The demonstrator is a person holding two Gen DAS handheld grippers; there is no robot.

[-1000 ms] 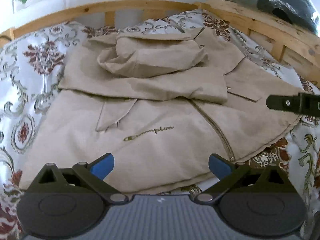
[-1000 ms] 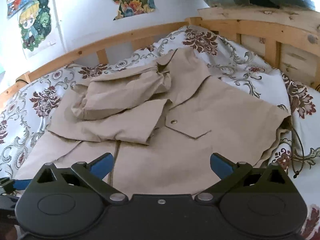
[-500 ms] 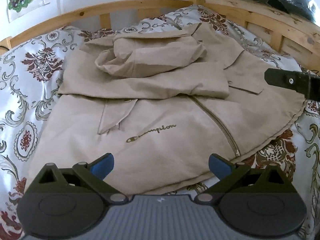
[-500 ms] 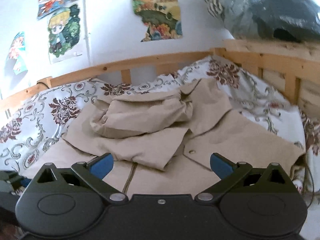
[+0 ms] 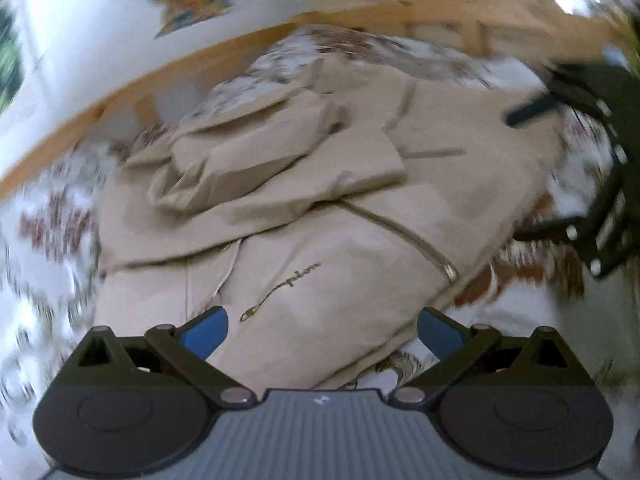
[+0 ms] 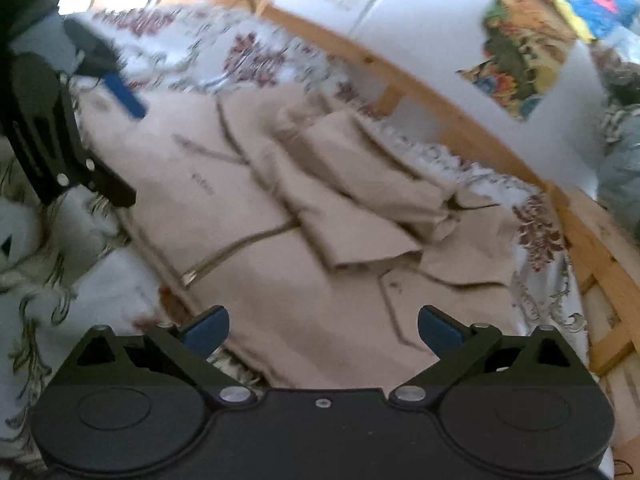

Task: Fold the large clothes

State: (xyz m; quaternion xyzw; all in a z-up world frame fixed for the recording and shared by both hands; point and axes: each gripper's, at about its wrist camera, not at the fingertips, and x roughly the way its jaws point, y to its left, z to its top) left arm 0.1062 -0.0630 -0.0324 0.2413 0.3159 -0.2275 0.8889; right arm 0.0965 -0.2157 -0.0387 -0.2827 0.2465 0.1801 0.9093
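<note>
A beige zip jacket (image 5: pixel 320 240) lies on the floral bedsheet (image 5: pixel 52 272), its sleeves and hood folded over the upper half. It also shows in the right wrist view (image 6: pixel 304 248). My left gripper (image 5: pixel 322 330) is open and empty over the jacket's near hem. My right gripper (image 6: pixel 322 330) is open and empty over the hem near the zip end (image 6: pixel 192 276). The right gripper also shows at the right edge of the left wrist view (image 5: pixel 576 176), and the left gripper at the left edge of the right wrist view (image 6: pixel 72 120). Both views are motion-blurred.
A wooden bed rail (image 5: pixel 200 60) runs behind the bed and along its right side (image 6: pixel 592 240). Posters (image 6: pixel 520 56) hang on the white wall. Bagged bedding (image 6: pixel 620 128) sits at the far right.
Both grippers have swung sideways, the views tilting and blurring. The right gripper now looks across the jacket from the right, and each gripper shows larger in the other's view. Both stay open.
</note>
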